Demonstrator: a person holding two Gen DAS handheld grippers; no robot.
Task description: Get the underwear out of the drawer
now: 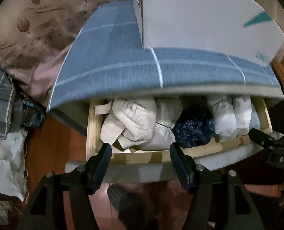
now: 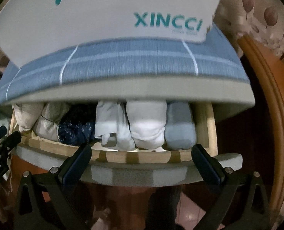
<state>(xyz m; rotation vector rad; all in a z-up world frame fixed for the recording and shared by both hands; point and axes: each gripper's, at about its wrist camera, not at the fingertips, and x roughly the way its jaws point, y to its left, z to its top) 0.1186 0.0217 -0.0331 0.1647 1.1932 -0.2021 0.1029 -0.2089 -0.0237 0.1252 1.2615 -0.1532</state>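
Through my left wrist camera I am looking steeply down into the open drawer (image 1: pixel 157 156), its pale wooden front edge lying just beyond my fingertips. My left gripper (image 1: pixel 140 151) is hanging over that front edge with its jaws spread wide and nothing between them. Rolled and bundled underwear is packed side by side in the drawer: a cream lace bundle (image 1: pixel 136 118) sitting straight ahead of my open jaws, a dark navy speckled piece (image 1: pixel 193 132) beside it, and white rolls (image 1: pixel 228 115) further along toward my other hand. A blue checked cloth (image 1: pixel 122 61) is covering the cabinet top above the drawer, and a white box (image 1: pixel 199 15) is standing on it. My right gripper (image 1: pixel 264 140) is poking in at the edge of the picture, near the drawer's far corner.

Through my right wrist camera I am seeing the same drawer (image 2: pixel 142 157) from the other end. My right gripper (image 2: pixel 142 150) is likewise standing wide open and empty above the front edge. Directly ahead are lying a white folded piece (image 2: pixel 111 122), a white roll (image 2: pixel 147 124) and a pale blue roll (image 2: pixel 180 128), with the navy piece (image 2: pixel 76 130) off to the side. The white box (image 2: pixel 103 19) is showing teal lettering.
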